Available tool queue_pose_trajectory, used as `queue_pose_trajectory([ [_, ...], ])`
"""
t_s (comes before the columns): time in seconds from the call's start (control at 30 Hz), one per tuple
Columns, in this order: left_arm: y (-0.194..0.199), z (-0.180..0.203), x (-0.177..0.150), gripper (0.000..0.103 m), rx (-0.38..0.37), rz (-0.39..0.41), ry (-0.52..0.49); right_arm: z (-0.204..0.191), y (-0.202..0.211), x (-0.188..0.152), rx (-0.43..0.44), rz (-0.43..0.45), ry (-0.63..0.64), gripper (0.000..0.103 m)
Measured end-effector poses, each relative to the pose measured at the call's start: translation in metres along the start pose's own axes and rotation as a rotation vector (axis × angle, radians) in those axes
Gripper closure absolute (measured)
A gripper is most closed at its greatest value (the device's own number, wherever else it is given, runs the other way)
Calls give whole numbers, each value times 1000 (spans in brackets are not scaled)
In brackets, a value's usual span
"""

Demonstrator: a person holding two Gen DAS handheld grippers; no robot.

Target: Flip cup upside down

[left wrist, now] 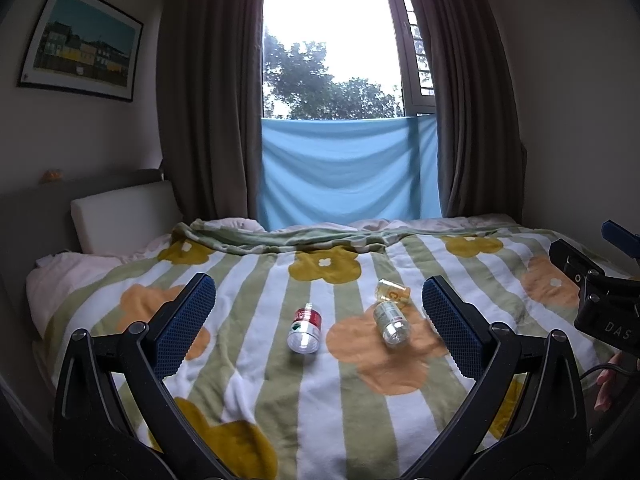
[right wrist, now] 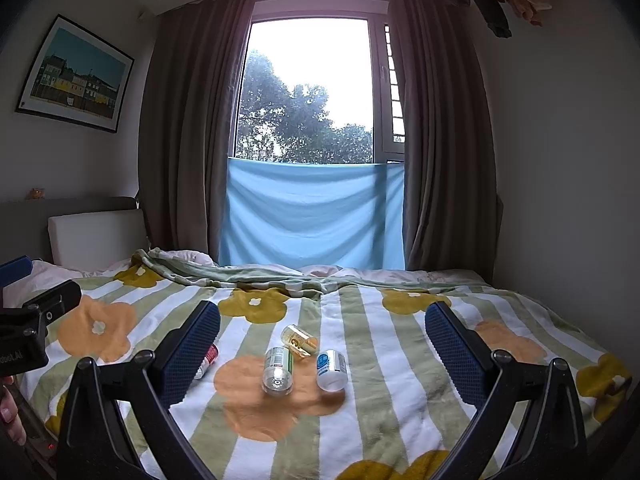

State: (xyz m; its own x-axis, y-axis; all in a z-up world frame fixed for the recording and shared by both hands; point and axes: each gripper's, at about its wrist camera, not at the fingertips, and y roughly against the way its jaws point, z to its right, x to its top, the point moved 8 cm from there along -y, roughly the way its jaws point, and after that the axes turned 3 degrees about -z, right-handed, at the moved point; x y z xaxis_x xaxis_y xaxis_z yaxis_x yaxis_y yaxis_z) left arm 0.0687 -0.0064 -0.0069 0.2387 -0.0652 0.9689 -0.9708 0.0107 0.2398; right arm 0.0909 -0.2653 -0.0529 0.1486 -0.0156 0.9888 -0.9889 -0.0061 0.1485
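Observation:
Several small clear cups lie on their sides on a flowered blanket (left wrist: 256, 392). In the left wrist view a red-labelled cup (left wrist: 305, 329), a green-labelled cup (left wrist: 392, 323) and a yellow cup (left wrist: 393, 291) lie ahead of my open left gripper (left wrist: 319, 320). In the right wrist view the green-labelled cup (right wrist: 277, 371), the yellow cup (right wrist: 300, 340) and a blue-labelled cup (right wrist: 331, 369) lie between the fingers of my open right gripper (right wrist: 322, 344); the red-labelled cup (right wrist: 207, 360) is half hidden behind the left finger. Both grippers hover above the bed, empty.
The bed runs to a curtained window (left wrist: 332, 52) with a blue cloth (left wrist: 344, 172) hung across it. A white headboard cushion (left wrist: 124, 216) stands at the left. The other gripper's body shows at the right edge of the left wrist view (left wrist: 600, 300).

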Motion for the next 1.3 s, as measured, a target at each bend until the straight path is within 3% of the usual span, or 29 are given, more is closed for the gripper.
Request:
queue_pose_trajectory([
  [0.53, -5, -1, -2, 0, -5, -16, 13, -5, 2, 2, 6, -2, 3, 0],
  [0.87, -31, -3, -7, 0, -14, -65, 23, -5, -2, 1, 6, -13, 11, 0],
  [1.07, -95, 8, -11, 0, -124, -180, 35, -1, -6, -3, -4, -17, 35, 0],
  [1.17, -144, 21, -16, 0, -200, -274, 49, 4, -10, -5, -12, -18, 47, 0],
  [1.3, -212, 43, -29, 0, -237, -394, 19, 12, -20, -11, -10, -40, 33, 0],
])
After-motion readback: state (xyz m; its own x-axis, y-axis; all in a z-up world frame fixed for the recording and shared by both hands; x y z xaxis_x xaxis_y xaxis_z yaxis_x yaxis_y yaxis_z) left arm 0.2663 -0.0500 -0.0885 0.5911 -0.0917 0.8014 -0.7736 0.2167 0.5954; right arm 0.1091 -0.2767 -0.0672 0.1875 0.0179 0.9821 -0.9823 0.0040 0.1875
